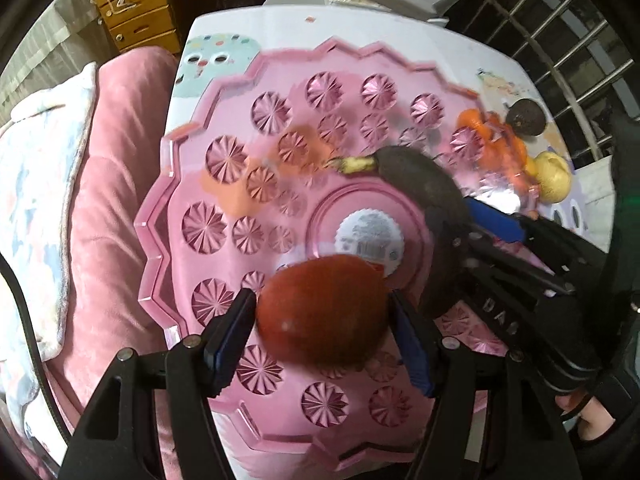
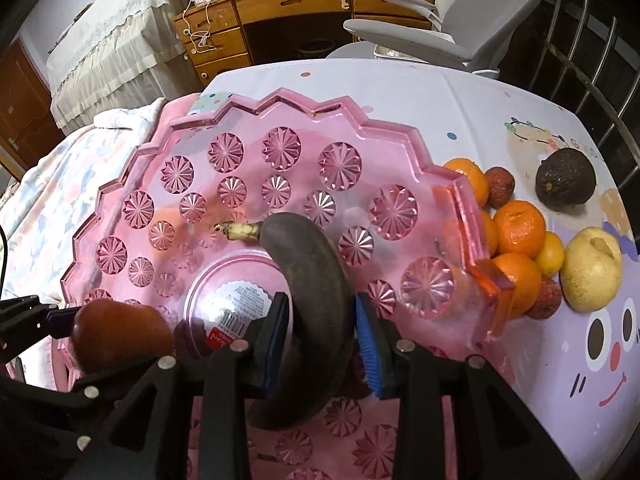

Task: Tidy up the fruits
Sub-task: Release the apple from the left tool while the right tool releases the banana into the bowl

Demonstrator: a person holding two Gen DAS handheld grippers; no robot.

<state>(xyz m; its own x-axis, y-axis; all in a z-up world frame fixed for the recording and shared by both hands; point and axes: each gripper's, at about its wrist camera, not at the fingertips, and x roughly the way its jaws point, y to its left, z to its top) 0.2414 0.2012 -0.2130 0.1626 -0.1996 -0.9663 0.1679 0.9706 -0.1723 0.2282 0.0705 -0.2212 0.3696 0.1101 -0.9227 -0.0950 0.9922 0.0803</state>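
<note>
Left wrist view: left hand-held gripper [image 1: 324, 320] sits around a red mango [image 1: 324, 312] low over the pink tray [image 1: 168, 200], jaws about half open, pads barely touching, maybe letting go. Right hand-held gripper [image 2: 322, 332] nearly closed, pinching a blackened banana [image 2: 316, 264] over the tray centre. Task early: nothing else on the tray. Oranges [image 2: 518, 228], avocado [image 2: 566, 182], pear [image 2: 592, 268] and small red fruits [image 2: 500, 186] wait on the counter [image 2: 400, 92] beside the tray.
</note>
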